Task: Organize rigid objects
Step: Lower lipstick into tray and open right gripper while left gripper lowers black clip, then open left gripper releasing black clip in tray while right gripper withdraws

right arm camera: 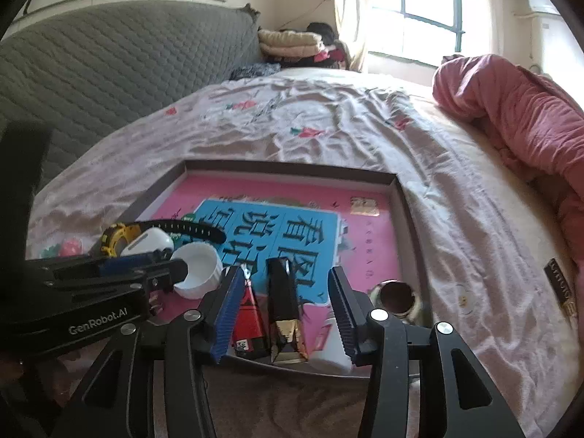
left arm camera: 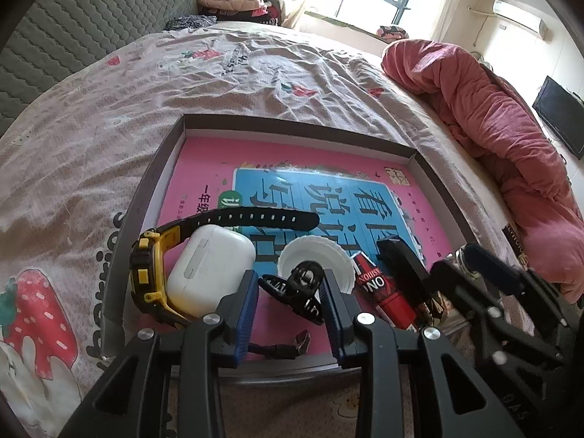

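One tray [left arm camera: 171, 146] is lying on the bed, holding one watch [left arm camera: 153, 273], one white case [left arm camera: 210, 270], one hair clip [left arm camera: 295, 292], one cap [right arm camera: 199, 270], perhaps two tubes. Left tool [left arm camera: 290, 288] is straddling the clip, spread; right tool [right arm camera: 286, 310] is gaping too.

Black claw [left arm camera: 290, 292], blue ribbed pads [right arm camera: 228, 312], silver screws, GenRobot.AI lettering

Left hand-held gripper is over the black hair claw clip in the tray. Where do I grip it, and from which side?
Grip the black hair claw clip across its rounded hinge end, the narrowest solid part. It lies on its side between the open left hand-held gripper fingers, teeth spread toward the near rim of the tray. Come straight down from above, probably keeping clear of the white cap just behind.
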Tool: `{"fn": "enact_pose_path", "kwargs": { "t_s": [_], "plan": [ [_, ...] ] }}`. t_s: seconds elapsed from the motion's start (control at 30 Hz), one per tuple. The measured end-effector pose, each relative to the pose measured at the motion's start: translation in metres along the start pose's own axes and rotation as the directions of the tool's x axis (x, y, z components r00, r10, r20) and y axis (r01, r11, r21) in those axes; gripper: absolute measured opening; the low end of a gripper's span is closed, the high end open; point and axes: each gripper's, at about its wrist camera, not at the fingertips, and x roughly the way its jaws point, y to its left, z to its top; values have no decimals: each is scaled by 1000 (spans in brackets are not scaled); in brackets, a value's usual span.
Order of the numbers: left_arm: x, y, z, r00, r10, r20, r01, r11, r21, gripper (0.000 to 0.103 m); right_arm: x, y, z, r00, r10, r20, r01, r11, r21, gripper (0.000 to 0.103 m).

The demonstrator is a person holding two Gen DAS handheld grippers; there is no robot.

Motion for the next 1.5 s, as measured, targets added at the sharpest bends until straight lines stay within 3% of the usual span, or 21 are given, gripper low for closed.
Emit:
{"fn": "enact_pose_path", "kwargs": {
  "t_s": [0.6, 0.73, 0.93, 1.07, 1.3, 1.5],
  "plan": [
    [-34, 1, -4, 996, 74, 54, -74, 997, -7, 39, -27, -8, -10, 999, -18, 37, 15, 997, 78, 62],
    [-52, -1, -10, 990, 109, 84, -110, 994, 8, 43, -38, -2, -16, 999, -6, 50, 2, 997, 80, 74],
    [-68, -6, -26, 986, 140, 85, -143, 989, 34, 54, -50, 12, -28, 999, -37, 34, 35, 998, 61, 74],
    [-70, -13, -39, 977, 192, 88, -198, 978, 67, 54, -55, 8, -36, 999, -40, 11, 38, 993, 108, 76],
    [-76, -13, -55, 977, 195, 82, -200, 978, 56, 54, -66, 0, -53, 998, -62, -33, 66, 986, 152, 77],
    [-89, -17, -65, 978, 185, 97, -190, 980, 54, 54, -81, 4, -59, 997, -74, -19, 76, 987, 141, 77]
  ]
}}
